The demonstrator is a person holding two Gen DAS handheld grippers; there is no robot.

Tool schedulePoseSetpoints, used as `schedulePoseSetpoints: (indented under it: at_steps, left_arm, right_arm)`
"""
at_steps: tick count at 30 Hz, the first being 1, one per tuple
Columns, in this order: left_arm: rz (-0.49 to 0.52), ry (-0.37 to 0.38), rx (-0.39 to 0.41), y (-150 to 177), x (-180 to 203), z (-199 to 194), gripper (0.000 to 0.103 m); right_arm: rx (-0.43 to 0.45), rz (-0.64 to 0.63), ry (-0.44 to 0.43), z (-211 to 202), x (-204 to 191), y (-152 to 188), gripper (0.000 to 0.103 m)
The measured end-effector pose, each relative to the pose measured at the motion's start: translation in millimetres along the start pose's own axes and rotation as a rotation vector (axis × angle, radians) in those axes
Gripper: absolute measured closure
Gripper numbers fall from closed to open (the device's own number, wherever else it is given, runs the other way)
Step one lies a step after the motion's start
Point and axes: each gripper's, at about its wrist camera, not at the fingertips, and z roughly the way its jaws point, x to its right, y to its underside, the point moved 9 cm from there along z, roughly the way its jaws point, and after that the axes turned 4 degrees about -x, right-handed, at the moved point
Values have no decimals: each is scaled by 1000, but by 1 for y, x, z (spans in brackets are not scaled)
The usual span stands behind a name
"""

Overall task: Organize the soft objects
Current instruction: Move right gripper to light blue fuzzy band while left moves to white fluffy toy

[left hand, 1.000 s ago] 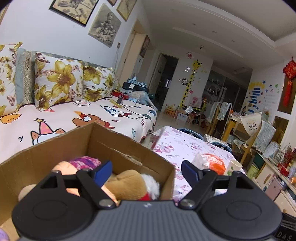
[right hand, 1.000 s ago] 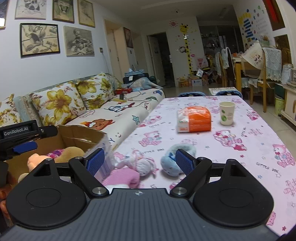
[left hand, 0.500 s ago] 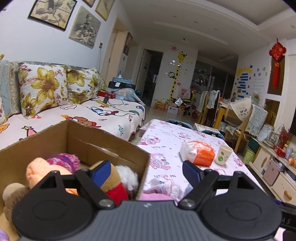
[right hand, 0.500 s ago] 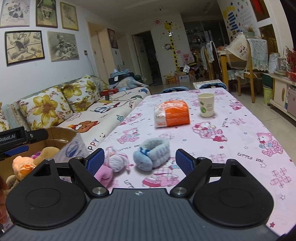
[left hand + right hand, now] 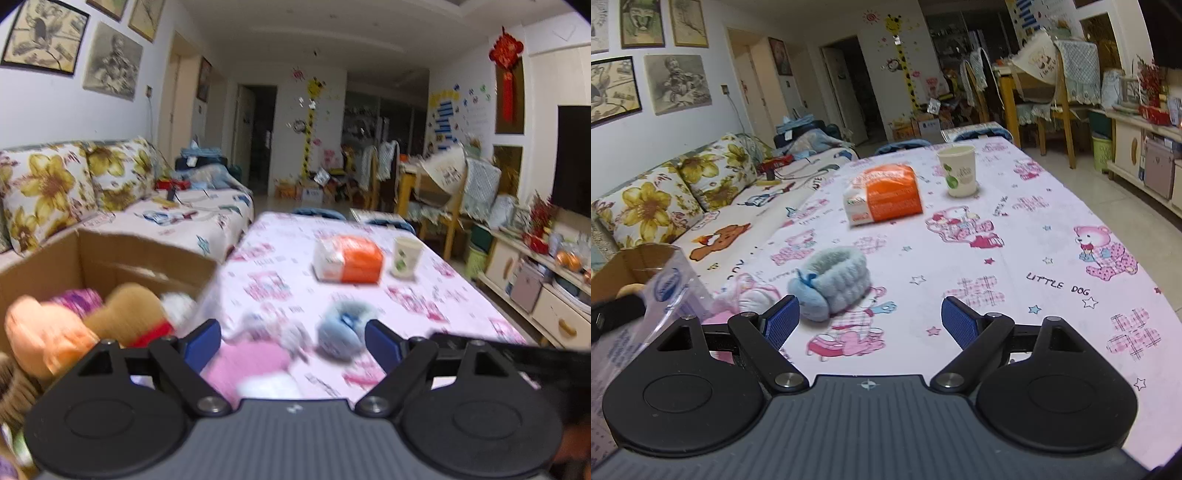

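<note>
A cardboard box (image 5: 110, 254) at the table's left end holds several plush toys, among them an orange one (image 5: 40, 336) and a brown one (image 5: 125, 314). On the table lie a blue fuzzy soft toy (image 5: 831, 280), also in the left wrist view (image 5: 343, 332), a pale pink-white plush (image 5: 750, 295) and a pink soft thing (image 5: 247, 365). My left gripper (image 5: 293, 345) is open and empty, over the pink thing. My right gripper (image 5: 870, 321) is open and empty, just short of the blue toy.
An orange-and-white tissue pack (image 5: 882, 199) and a paper cup (image 5: 958, 170) stand farther back on the pink patterned tablecloth (image 5: 1052, 266). A sofa with flowered cushions (image 5: 646, 206) runs along the left. Chairs (image 5: 1049, 88) and cabinets (image 5: 535, 280) are at the right.
My left gripper has swung right, from over the box to over the table's soft toys. My right gripper has moved forward and right, closer to the blue toy. Both stayed open.
</note>
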Motion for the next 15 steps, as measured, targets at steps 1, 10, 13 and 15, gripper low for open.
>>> schedulePoseSetpoints:
  at_steps: [1,10,13,15]
  left_arm:
    - [7,4,-11,5,4,0,18]
    - [62,-87,-98,42,12,13,18]
    - [52,-102,-113,46,10,17,18]
    - [57,-116,-116,49,9,19,18]
  right_arm:
    - [-4,2,-3,2,0,0,0]
    - [-43,18,-73,32,-13,1,0]
    - [-59,2,-96,44,-23,1,0]
    - [-68,-18,-108,48,-31,4,0]
